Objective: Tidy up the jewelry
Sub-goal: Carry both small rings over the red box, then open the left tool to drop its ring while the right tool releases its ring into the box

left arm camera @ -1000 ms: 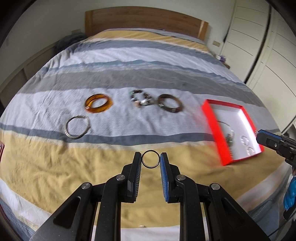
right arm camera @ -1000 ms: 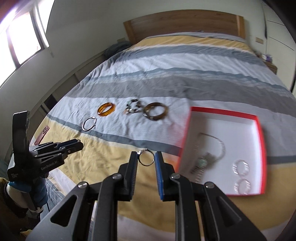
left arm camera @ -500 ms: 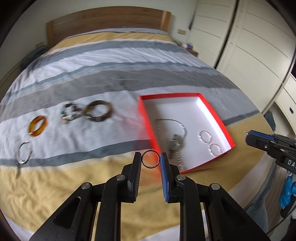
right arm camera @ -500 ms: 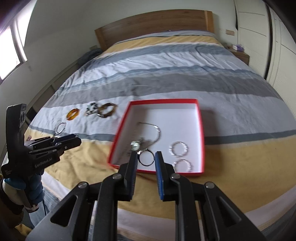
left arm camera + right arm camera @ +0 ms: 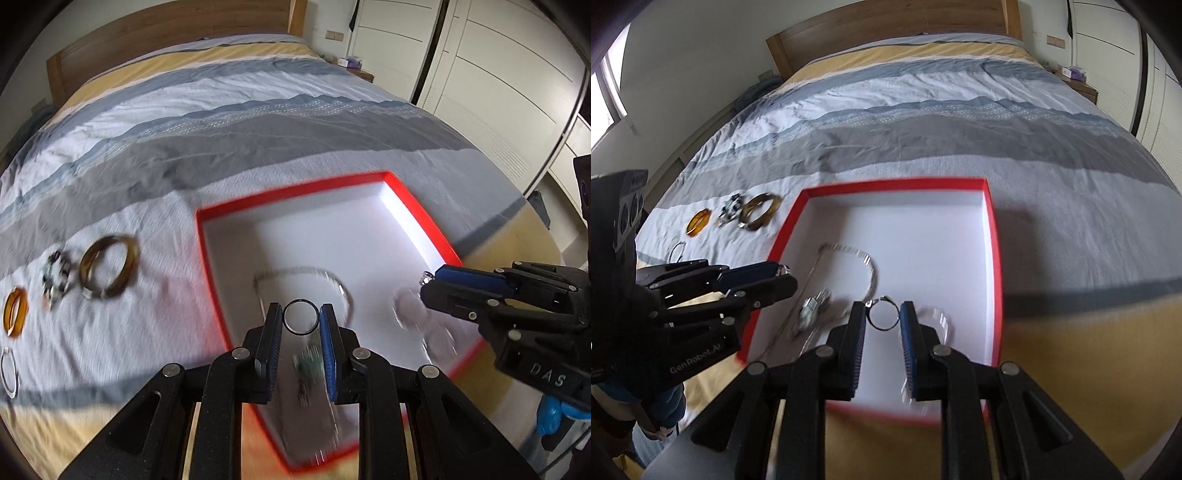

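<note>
Window only from right claw

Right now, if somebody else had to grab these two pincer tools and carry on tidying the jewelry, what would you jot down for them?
Left gripper: shut on a thin dark ring, above the red-rimmed white box.
Right gripper: shut on a thin dark ring with a small stone setting, also above the box.
Already in the box: a silver chain necklace, a silver watch-like piece, clear rings, blurred.
On the striped bedspread, left of the box: brown bangle, beaded bracelet, amber bangle, thin silver hoop.
Left to do: drop both rings in, then fetch those four.
</note>
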Demonstrator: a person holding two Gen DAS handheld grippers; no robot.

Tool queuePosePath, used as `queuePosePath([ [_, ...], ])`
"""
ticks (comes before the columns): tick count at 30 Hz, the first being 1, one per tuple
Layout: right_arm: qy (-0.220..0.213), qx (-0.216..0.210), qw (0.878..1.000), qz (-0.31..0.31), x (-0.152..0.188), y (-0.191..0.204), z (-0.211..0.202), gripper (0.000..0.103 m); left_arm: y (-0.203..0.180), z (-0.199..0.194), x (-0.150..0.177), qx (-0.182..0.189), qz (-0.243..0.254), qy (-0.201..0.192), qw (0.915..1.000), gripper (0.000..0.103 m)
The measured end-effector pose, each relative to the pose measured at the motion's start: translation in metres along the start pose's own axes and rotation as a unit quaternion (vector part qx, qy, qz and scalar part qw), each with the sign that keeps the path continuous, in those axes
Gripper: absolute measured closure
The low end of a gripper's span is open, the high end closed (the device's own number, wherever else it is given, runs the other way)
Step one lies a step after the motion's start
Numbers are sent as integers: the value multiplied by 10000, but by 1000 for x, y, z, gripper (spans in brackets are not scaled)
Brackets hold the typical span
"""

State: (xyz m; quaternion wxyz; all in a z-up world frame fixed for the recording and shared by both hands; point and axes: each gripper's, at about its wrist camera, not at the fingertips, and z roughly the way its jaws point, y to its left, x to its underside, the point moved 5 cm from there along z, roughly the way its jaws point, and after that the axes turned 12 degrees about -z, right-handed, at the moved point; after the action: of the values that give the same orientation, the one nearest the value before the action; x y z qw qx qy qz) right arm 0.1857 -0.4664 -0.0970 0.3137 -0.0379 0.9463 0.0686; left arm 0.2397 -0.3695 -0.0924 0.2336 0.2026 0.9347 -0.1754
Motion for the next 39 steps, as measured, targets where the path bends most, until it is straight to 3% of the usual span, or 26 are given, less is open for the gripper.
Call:
queuePosePath([
  [8,288,209,9990,-264,-40,-27,57,85,7,50,-42,-194,-3,115,9997,83],
  [13,597,352,9962,-526,-41,-35,82,85,18,71,-39,-281,-68,309,9991,83],
  [24,941,581,9892,-959,-39,-29,90,82,20,81,-40,-414,35,306,9987,81],
  [27,933,629,9897,-886,-37,-33,79,74,21,78,-40,-402,-22,277,9988,80],
  [31,756,678,9922,-721,-35,-38,47,73,18,62,-44,-201,-294,184,9992,77],
  [36,394,793,9951,-446,-27,-40,-17,70,-2,8,-42,61,-47,-296,9995,75],
  [39,190,850,9958,-294,-20,-38,-53,68,-5,-27,-30,290,44,-266,9992,70],
])
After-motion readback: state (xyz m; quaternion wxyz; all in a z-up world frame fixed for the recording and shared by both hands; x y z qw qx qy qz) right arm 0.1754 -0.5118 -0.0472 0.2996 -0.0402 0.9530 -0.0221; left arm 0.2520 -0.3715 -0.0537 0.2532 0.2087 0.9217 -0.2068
